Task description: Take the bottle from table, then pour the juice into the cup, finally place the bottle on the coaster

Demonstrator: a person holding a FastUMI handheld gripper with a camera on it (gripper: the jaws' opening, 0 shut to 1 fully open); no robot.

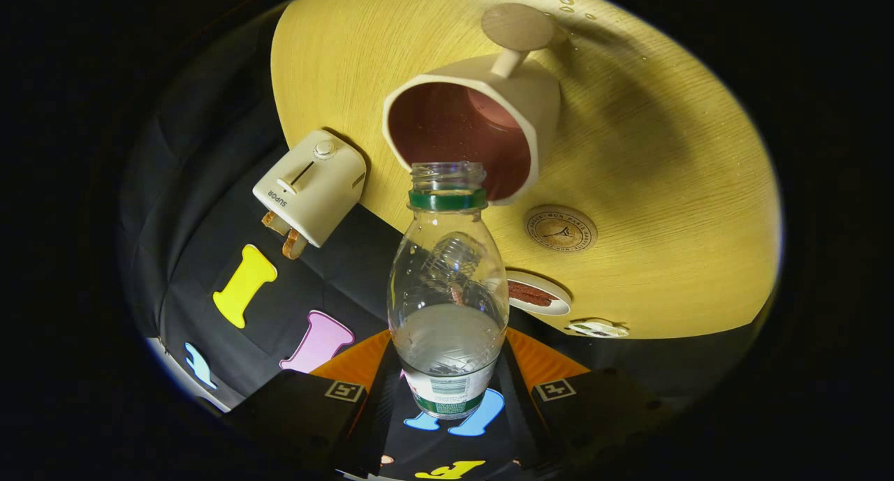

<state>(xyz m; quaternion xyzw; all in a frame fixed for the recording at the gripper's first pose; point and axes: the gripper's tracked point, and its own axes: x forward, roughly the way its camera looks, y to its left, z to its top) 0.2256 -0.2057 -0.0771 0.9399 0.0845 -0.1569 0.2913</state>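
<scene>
My gripper is shut on the lower body of a clear plastic bottle, one finger pressing each side. The bottle has no cap and a green ring at its neck, and clear liquid lies in its lower half. Its mouth sits just at the rim of a cream cup with a dark red inside, which stands on the yellow wooden table. The whole scene looks tilted, with bottle and gripper leaning toward the cup. A round printed coaster lies on the table beside the cup, to the right of the bottle's neck.
A cream toaster stands at the table's edge left of the cup. A plain round tan disc lies beyond the cup's handle, with water drops near it. A small white dish with brown food and a small white item sit near the bottle.
</scene>
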